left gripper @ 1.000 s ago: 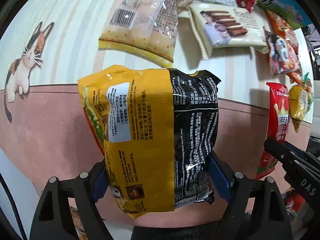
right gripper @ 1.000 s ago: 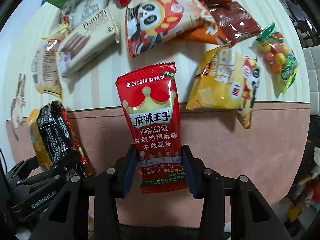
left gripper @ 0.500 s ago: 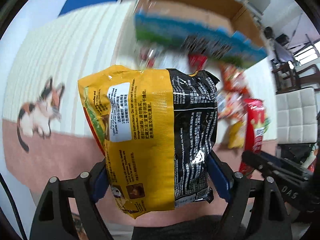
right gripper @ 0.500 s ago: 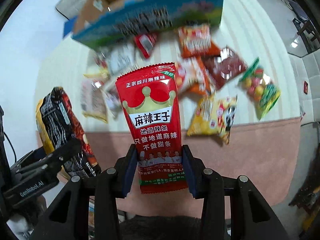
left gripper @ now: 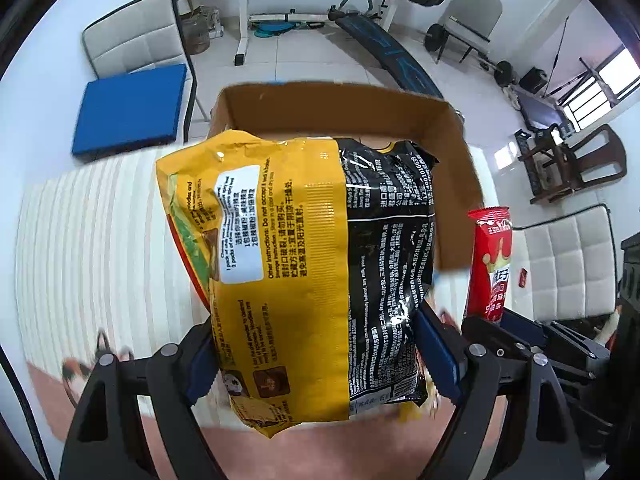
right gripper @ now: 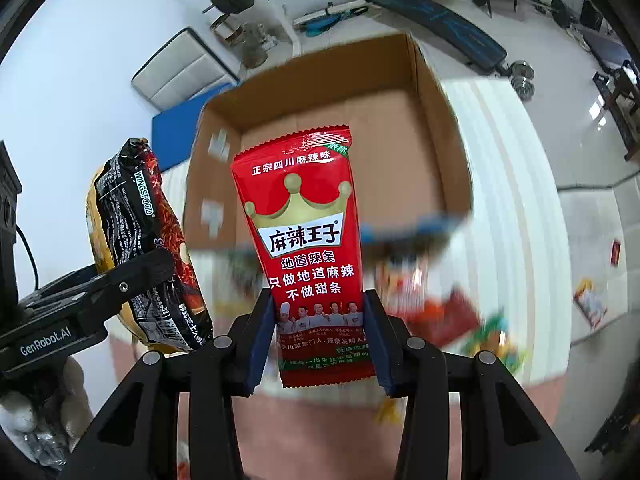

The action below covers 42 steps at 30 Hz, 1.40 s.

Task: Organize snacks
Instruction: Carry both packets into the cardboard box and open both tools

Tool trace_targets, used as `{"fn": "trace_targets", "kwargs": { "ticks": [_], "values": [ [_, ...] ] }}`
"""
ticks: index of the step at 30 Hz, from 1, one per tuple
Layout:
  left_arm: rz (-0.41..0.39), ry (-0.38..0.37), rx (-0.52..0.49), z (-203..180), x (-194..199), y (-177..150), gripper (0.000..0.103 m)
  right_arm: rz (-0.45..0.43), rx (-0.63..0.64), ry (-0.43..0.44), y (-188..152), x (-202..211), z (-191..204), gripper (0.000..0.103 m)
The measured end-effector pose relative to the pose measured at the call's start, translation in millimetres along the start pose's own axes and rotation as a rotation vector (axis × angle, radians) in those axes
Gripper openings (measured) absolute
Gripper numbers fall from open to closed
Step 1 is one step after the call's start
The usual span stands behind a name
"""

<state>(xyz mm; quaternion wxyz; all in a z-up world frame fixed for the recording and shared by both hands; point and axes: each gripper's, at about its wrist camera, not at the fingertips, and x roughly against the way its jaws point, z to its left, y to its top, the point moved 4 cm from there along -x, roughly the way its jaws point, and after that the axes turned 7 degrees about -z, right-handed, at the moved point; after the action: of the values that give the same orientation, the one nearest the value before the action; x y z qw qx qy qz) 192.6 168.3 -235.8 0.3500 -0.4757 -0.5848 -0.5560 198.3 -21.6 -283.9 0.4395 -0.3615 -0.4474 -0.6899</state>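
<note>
My left gripper (left gripper: 316, 356) is shut on a big yellow and black noodle pack (left gripper: 304, 264), held upright in front of an open cardboard box (left gripper: 452, 128). The same noodle pack (right gripper: 140, 248) shows at the left of the right wrist view, clamped by the left gripper's fingers (right gripper: 132, 276). My right gripper (right gripper: 320, 340) is shut on a red spicy-strip packet (right gripper: 308, 240), held upright over the near rim of the cardboard box (right gripper: 432, 92), whose brown floor looks bare. The red packet (left gripper: 492, 264) also shows at the right of the left wrist view.
The box stands on a cream striped tablecloth (left gripper: 88, 240) with a pink border. Blurred loose snack packets (right gripper: 452, 312) lie between the box and me. Beyond the table are a white chair (left gripper: 136, 36), a blue pad (left gripper: 128, 108) and a weight bench (left gripper: 384, 44).
Both grippers have risen and tilted up with their packets. The snack pile has slid down out of sight and the open box and the room behind it have come into view.
</note>
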Motion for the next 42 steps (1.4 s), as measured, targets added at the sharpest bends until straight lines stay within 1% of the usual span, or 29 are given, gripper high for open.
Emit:
{"fn": "trace_targets", "kwargs": {
  "ticks": [3, 4, 6, 7, 8, 10, 11, 14, 17, 21, 22, 24, 25, 26, 27, 28, 31, 35, 39, 42],
  "values": [
    [0.040, 0.004, 0.004, -2, -31, 35, 0.085, 0.006, 0.006, -0.010, 36, -28, -2, 0.046],
    [0.053, 0.009, 0.006, -14, -44, 53, 0.085, 0.009, 0.007, -0.020, 49, -37, -2, 0.046],
    [0.084, 0.007, -0.002, -14, -63, 67, 0.085, 0.026, 0.011, -0.030, 70, -59, -5, 0.046],
    [0.099, 0.009, 0.006, -12, -72, 73, 0.085, 0.034, 0.010, -0.040, 78, -70, -7, 0.046],
    [0.113, 0.007, 0.006, -17, -77, 80, 0.085, 0.049, 0.014, -0.043, 85, -82, -10, 0.046],
    [0.151, -0.004, 0.019, -18, -100, 91, 0.085, 0.080, 0.002, -0.047, 96, -104, -16, 0.046],
    [0.168, -0.013, 0.016, -21, -105, 104, 0.085, 0.104, -0.001, -0.045, 100, -118, -20, 0.046],
    [0.219, -0.024, 0.019, -20, -127, 124, 0.085, 0.143, -0.016, -0.052, 103, -143, -31, 0.046],
    [0.252, -0.023, 0.020, -23, -144, 131, 0.085, 0.172, -0.002, -0.066, 103, -161, -34, 0.046],
    [0.297, -0.013, 0.036, -32, -166, 125, 0.085, 0.214, 0.001, -0.069, 101, -182, -37, 0.047],
    [0.307, -0.014, 0.036, -34, -169, 127, 0.085, 0.233, -0.001, -0.069, 99, -187, -38, 0.049],
    [0.313, -0.005, 0.038, -34, -172, 123, 0.085, 0.255, -0.005, -0.067, 99, -194, -38, 0.053],
    [0.315, 0.001, 0.039, -33, -173, 122, 0.085, 0.263, -0.009, -0.068, 99, -196, -39, 0.064],
    [0.317, 0.006, 0.038, -34, -173, 120, 0.088, 0.266, -0.009, -0.070, 100, -198, -37, 0.078],
    [0.315, 0.008, 0.045, -33, -173, 119, 0.089, 0.269, -0.007, -0.073, 102, -200, -37, 0.084],
    [0.309, 0.003, 0.056, -34, -172, 121, 0.091, 0.267, -0.007, -0.078, 102, -200, -36, 0.088],
    [0.279, 0.000, 0.071, -33, -165, 123, 0.092, 0.261, -0.002, -0.098, 102, -199, -37, 0.089],
    [0.259, -0.002, 0.079, -33, -147, 119, 0.092, 0.246, 0.013, -0.126, 97, -190, -34, 0.090],
    [0.231, -0.005, 0.065, -37, -130, 112, 0.092, 0.221, 0.043, -0.138, 90, -172, -26, 0.091],
    [0.186, 0.002, 0.040, -41, -109, 105, 0.092, 0.185, 0.073, -0.150, 82, -154, -20, 0.092]
  ]
}}
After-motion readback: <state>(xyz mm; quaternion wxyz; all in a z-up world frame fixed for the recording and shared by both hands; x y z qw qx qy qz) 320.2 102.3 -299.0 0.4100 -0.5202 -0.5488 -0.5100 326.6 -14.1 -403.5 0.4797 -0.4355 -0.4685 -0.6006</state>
